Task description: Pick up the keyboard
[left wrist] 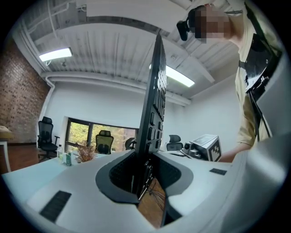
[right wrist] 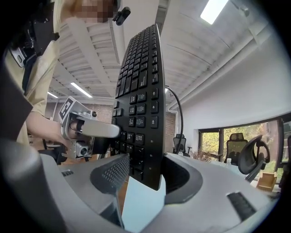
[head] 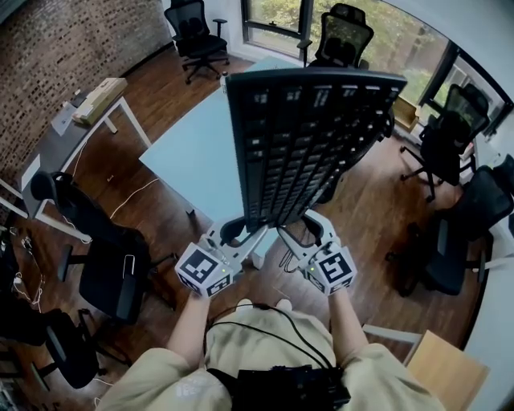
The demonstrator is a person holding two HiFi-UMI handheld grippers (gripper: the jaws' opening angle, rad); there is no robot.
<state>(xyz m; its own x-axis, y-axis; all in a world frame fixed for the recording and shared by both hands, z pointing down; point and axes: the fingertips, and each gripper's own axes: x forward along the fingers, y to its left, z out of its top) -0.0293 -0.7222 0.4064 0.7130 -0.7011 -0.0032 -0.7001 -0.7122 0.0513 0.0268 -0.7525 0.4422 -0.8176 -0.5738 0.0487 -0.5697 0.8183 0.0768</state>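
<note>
Head view bright, even daylight from windows (head: 277, 14) at far side. Shadows on floor (head: 112, 172) soft, faint. Keyboard (head: 305, 144) face dark, keys low in contrast but sharp. In both my gripper views, strip lights (left wrist: 55, 54) on ceiling (left wrist: 113, 50) blown white, mild glare around them. Heavy fisheye in all three views: black corners, straight lines bowed toward edges. Nearest foreground in my gripper views soft, slightly out of focus; far room crisper.

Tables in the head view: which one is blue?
The big table partly hidden by the keyboard. It alone is light blue; the left table is grey, the bottom-right table pale wood.
</note>
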